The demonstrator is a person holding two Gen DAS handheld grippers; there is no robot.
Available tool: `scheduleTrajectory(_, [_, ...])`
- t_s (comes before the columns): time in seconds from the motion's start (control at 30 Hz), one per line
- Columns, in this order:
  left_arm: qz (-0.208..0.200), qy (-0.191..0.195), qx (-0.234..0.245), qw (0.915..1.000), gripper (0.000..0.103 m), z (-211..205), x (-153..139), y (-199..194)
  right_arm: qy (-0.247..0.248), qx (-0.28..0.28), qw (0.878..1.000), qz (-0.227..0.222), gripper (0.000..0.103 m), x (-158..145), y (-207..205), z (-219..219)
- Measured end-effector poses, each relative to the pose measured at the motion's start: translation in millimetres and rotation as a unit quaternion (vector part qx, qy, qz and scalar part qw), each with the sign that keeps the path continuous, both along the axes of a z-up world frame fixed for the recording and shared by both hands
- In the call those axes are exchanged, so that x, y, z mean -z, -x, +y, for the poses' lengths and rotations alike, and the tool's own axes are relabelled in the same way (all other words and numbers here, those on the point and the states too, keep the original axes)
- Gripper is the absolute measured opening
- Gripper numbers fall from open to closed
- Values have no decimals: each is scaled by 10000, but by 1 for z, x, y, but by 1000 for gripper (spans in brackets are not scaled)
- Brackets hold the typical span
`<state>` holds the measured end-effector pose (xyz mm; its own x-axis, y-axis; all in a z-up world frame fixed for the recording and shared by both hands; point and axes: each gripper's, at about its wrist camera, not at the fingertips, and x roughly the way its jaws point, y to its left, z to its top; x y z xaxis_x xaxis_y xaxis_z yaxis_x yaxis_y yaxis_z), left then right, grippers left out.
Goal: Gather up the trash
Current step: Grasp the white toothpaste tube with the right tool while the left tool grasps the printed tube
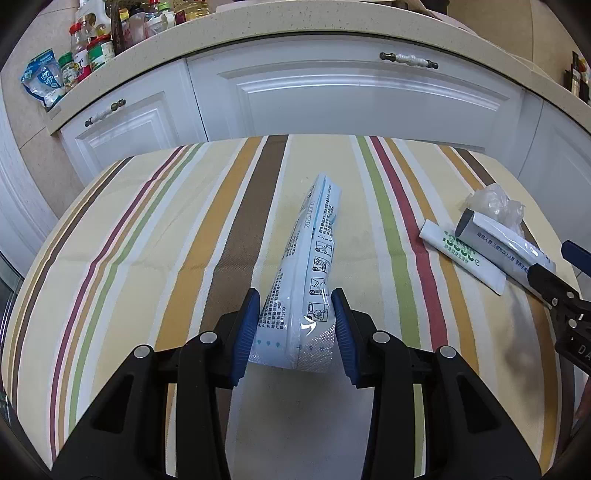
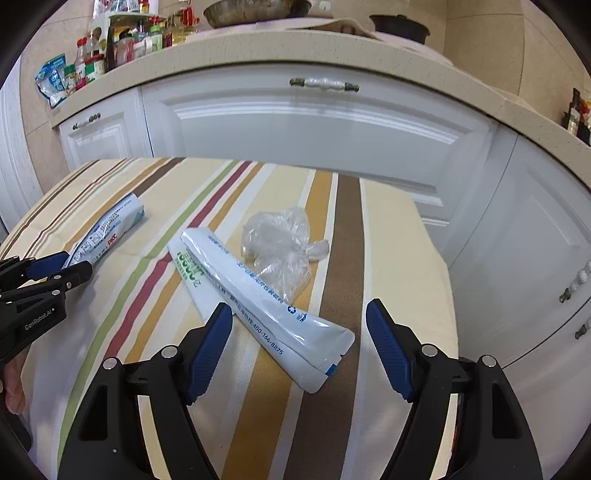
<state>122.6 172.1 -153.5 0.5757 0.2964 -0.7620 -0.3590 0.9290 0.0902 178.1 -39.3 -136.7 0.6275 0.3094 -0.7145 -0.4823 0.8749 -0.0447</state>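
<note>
My left gripper is shut on the near end of a long pale-blue printed packet, whose far end points across the striped tablecloth. The packet also shows in the right wrist view with the left gripper on it. My right gripper is open, its jaws either side of the near end of a white sachet that lies over a second white sachet with green print. A crumpled clear plastic bag lies just behind them. The sachets and bag show at the right of the left wrist view.
The striped table stands against white kitchen cabinets under a beige counter. Bottles and jars crowd the counter's left end, with a blue snack bag. The table's right edge is close beside the sachets.
</note>
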Motion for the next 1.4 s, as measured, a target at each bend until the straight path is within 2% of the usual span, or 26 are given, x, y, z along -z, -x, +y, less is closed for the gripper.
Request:
scheduleTrajectory(0.2, [14, 39, 22, 10000, 39, -2, 2, 0, 83, -203, 9995, 229, 72, 7, 10, 6])
scheduleTrajectory(0.37, [13, 46, 32, 10000, 39, -3, 3, 0, 135, -255, 9994, 182, 69, 5, 14, 7])
scheduleTrajectory(0.53, [-5, 44, -2, 10000, 39, -2, 2, 1, 25, -160, 9996, 213, 69, 3, 3, -2])
scheduleTrajectory(0.7, [20, 46, -14, 10000, 39, 0, 3, 1, 124, -213, 9990, 359, 69, 9, -3, 0])
scheduleTrajectory(0.73, [39, 45, -14, 10000, 39, 1, 3, 2, 146, -217, 9990, 374, 66, 9, -4, 0])
scheduleTrajectory(0.77, [51, 46, -12, 10000, 39, 1, 4, 2, 164, -220, 9989, 385, 58, 10, -4, 1])
scheduleTrajectory(0.97, [90, 40, -8, 10000, 39, 2, 5, 5, 182, -217, 9987, 416, 49, 11, -1, 1])
scheduleTrajectory(1.2, [119, 52, 3, 9999, 39, 3, 6, 10, 80, -289, 9986, 430, 45, 9, 13, 4])
scheduleTrajectory(1.4, [112, 55, -12, 9999, 39, 1, 6, 13, -99, -116, 9988, 457, 43, 9, 26, 1])
